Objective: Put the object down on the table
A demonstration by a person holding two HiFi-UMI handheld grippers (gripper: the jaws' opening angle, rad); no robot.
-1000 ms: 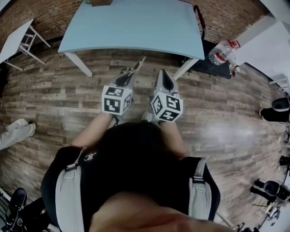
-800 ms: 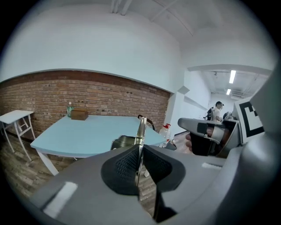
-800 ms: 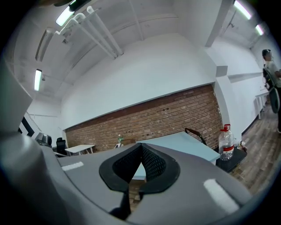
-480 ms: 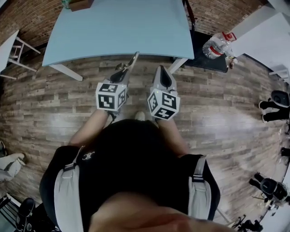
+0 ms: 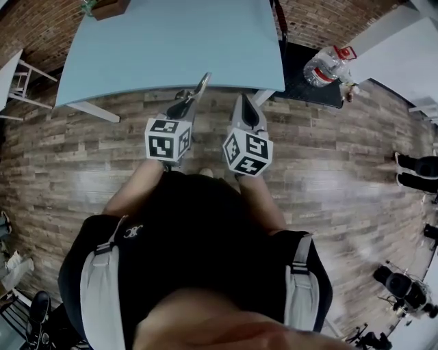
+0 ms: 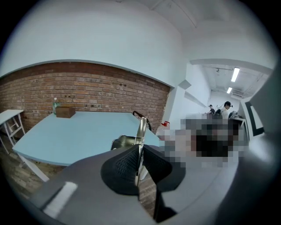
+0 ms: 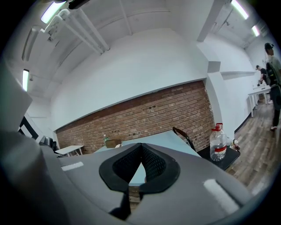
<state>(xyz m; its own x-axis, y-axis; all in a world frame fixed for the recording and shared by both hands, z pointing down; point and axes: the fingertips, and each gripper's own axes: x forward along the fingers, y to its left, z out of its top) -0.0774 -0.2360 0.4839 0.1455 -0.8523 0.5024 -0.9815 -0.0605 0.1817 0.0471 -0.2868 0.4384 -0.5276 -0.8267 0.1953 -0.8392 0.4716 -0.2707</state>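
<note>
A slim metal utensil (image 5: pixel 200 87) sticks out of my left gripper (image 5: pixel 187 101), whose jaws are shut on its handle. In the left gripper view the utensil (image 6: pixel 141 129) rises from between the pads, with a rounded metal part to its left. Its tip reaches the near edge of the light blue table (image 5: pixel 171 41). My right gripper (image 5: pixel 245 101) is held beside the left one, over the wooden floor just short of the table edge. In the right gripper view the right gripper (image 7: pixel 141 145) is shut, pads touching, with nothing between them.
A brown box (image 5: pixel 109 7) sits at the table's far left corner. A black chair (image 5: pixel 277 17) stands at the table's right side. A big water bottle (image 5: pixel 324 66) rests on a dark low stand (image 5: pixel 308 85). A white table (image 5: pixel 10 68) is at the left.
The table has come nearer in the head view. Both grippers have advanced to its front edge, and the utensil's tip now overlaps that edge. The left grip is unchanged.
</note>
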